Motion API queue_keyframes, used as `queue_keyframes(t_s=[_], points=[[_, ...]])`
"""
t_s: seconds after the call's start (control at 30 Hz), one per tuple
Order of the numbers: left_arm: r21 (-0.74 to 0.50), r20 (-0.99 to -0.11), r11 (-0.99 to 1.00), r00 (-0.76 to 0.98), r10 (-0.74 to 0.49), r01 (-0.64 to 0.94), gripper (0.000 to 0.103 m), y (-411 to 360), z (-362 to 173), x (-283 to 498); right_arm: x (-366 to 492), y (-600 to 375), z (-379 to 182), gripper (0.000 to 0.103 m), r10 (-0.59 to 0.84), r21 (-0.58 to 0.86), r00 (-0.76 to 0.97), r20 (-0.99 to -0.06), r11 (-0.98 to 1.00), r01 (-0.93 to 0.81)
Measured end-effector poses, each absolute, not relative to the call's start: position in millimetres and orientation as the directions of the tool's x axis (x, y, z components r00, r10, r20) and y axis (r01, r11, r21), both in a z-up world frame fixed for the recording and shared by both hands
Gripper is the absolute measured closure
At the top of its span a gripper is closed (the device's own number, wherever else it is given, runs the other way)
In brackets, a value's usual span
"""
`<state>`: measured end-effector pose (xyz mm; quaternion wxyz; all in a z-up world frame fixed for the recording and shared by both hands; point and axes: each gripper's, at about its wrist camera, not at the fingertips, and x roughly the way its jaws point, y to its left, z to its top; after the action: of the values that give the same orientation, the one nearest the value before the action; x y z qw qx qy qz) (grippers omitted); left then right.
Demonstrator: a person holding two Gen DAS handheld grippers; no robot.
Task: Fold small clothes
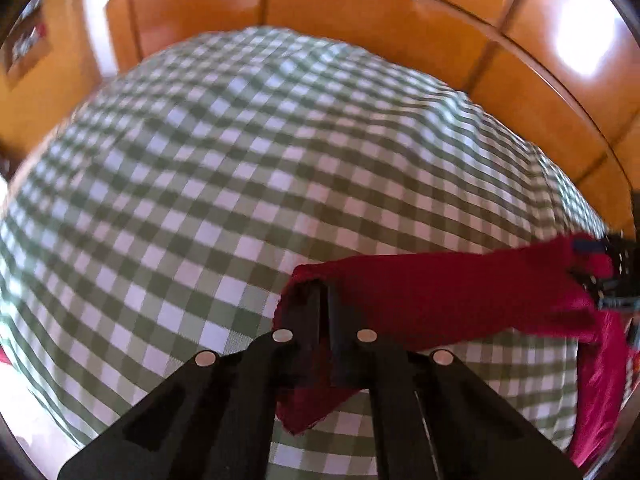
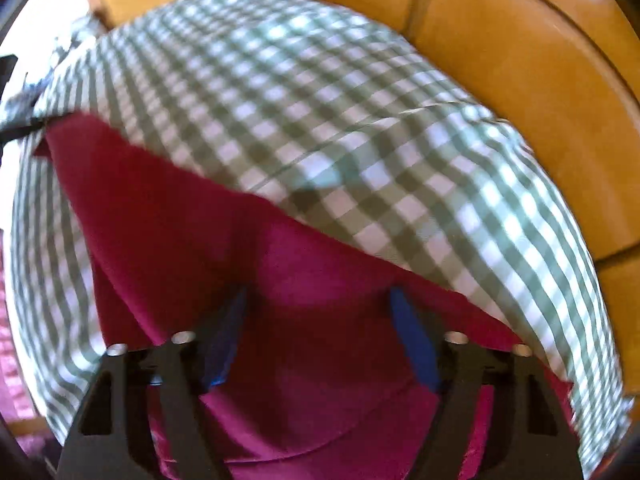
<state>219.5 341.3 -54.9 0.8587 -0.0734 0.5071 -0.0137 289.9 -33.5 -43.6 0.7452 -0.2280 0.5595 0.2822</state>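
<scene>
A dark red garment (image 1: 440, 296) hangs stretched above the green-and-white checked cloth (image 1: 224, 184). My left gripper (image 1: 324, 292) is shut on one corner of the garment, which drapes over its fingertips. The garment runs right to my other gripper (image 1: 600, 276) at the frame edge. In the right wrist view the red garment (image 2: 224, 240) fills the lower middle. My right gripper (image 2: 318, 300) has its blue-padded fingers (image 2: 412, 340) wide apart with red fabric lying between them. The left gripper shows as a dark shape at the far left (image 2: 16, 128).
The checked cloth (image 2: 360, 120) covers the work surface. Orange-brown wooden panels (image 1: 360, 12) curve along the back and right side (image 2: 520, 60). A pink textured fabric (image 2: 12, 352) shows at the lower left.
</scene>
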Motion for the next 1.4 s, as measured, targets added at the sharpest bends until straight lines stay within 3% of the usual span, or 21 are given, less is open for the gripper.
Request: queue_keyframes(t_s=[0.07,0.2,0.3,0.33,0.4,0.57,0.63,0.67,0.7,0.73,0.77,0.8,0.87,0.9,0.93,1.17,1.2,1.23,1.27,1.4], points=[[-0.111,-0.842,0.993,0.534,-0.079,-0.029,0.101,337.6,-41.8,215.4,283.4,-29.6,-35.1,0.103,0.160,-0.049,0.230,-0.960,0.713,-0.700],[-0.141,-0.728,0.989,0.681,-0.081,-0.033,0.101,340.5,2.8,205.8,282.1,-35.0,-3.0,0.103,0.229,-0.053,0.326,-0.917,0.741,-0.670],[-0.204,-0.690,0.971,0.722,-0.053,-0.124,0.095,359.3,17.3,217.9,296.0,-46.9,-2.8,0.103,0.179,-0.097,0.398,-0.900,0.808,-0.581],[-0.232,-0.693,0.957,0.720,-0.035,-0.176,0.070,369.1,14.3,223.7,298.7,-48.0,-7.0,0.103,0.155,-0.114,0.409,-0.899,0.821,-0.560],[-0.284,-0.709,0.918,0.705,-0.007,-0.276,0.036,384.3,3.1,226.9,302.6,-48.9,-20.7,0.103,0.108,-0.140,0.414,-0.904,0.839,-0.526],[-0.432,-0.749,0.826,0.654,-0.105,-0.363,0.045,405.9,-41.7,206.7,311.5,-60.1,-47.0,0.103,0.097,-0.099,0.377,-0.921,0.878,-0.468],[-0.459,-0.762,0.810,0.630,-0.148,-0.365,0.049,402.5,-58.3,200.3,308.2,-65.1,-44.2,0.097,0.121,-0.066,0.381,-0.917,0.895,-0.441],[-0.468,-0.764,0.805,0.625,-0.162,-0.363,0.049,398.5,-64.5,197.2,307.0,-69.9,-41.0,0.080,0.135,-0.043,0.380,-0.915,0.905,-0.424],[-0.476,-0.763,0.802,0.624,-0.172,-0.362,0.049,394.6,-68.3,195.9,302.6,-76.7,-35.4,0.048,0.159,-0.009,0.382,-0.910,0.916,-0.401],[-0.490,-0.758,0.794,0.626,-0.185,-0.359,0.049,392.5,-72.3,195.4,301.9,-78.8,-30.0,0.032,0.179,0.016,0.391,-0.903,0.922,-0.386],[-0.503,-0.753,0.787,0.627,-0.197,-0.357,0.049,389.7,-75.3,197.7,295.2,-87.2,-21.6,0.025,0.204,0.038,0.413,-0.888,0.926,-0.376],[-0.516,-0.748,0.780,0.630,-0.208,-0.355,0.053,387.0,-76.8,199.5,291.9,-90.3,-17.3,0.025,0.200,0.033,0.422,-0.884,0.928,-0.372],[-0.534,-0.733,0.781,0.638,-0.235,-0.325,0.072,376.9,-76.5,206.5,281.4,-105.0,-9.4,0.025,0.197,0.033,0.429,-0.881,0.932,-0.360],[-0.516,-0.737,0.798,0.636,-0.227,-0.312,0.089,371.0,-74.6,209.8,274.4,-116.8,-5.4,0.025,0.191,0.031,0.432,-0.881,0.936,-0.350],[-0.463,-0.752,0.834,0.632,-0.190,-0.300,0.095,360.2,-68.9,212.7,269.0,-128.0,-2.7,0.025,0.175,0.019,0.436,-0.883,0.940,-0.340],[-0.267,-0.822,0.901,0.569,-0.027,-0.342,0.096,368.5,-60.9,183.0,236.1,-270.2,13.5,0.025,-0.035,-0.101,0.452,-0.891,0.987,-0.122],[-0.240,-0.835,0.906,0.551,-0.009,-0.348,0.091,371.2,-64.4,177.9,232.3,-297.6,14.5,0.025,-0.062,-0.099,0.443,-0.894,0.993,-0.060],[-0.224,-0.848,0.905,0.531,0.003,-0.362,0.076,372.5,-67.2,175.4,228.2,-322.4,15.4,0.025,-0.087,-0.100,0.437,-0.895,0.995,-0.005],[-0.205,-0.859,0.896,0.512,0.028,-0.394,0.069,375.7,-69.0,171.6,225.1,-337.8,16.1,0.025,-0.106,-0.105,0.434,-0.895,0.994,0.027],[-0.277,-0.791,0.859,0.610,0.051,-0.431,0.062,372.1,-38.5,157.6,213.5,-390.7,15.8,0.025,-0.140,-0.105,0.416,-0.898,0.989,0.107]])
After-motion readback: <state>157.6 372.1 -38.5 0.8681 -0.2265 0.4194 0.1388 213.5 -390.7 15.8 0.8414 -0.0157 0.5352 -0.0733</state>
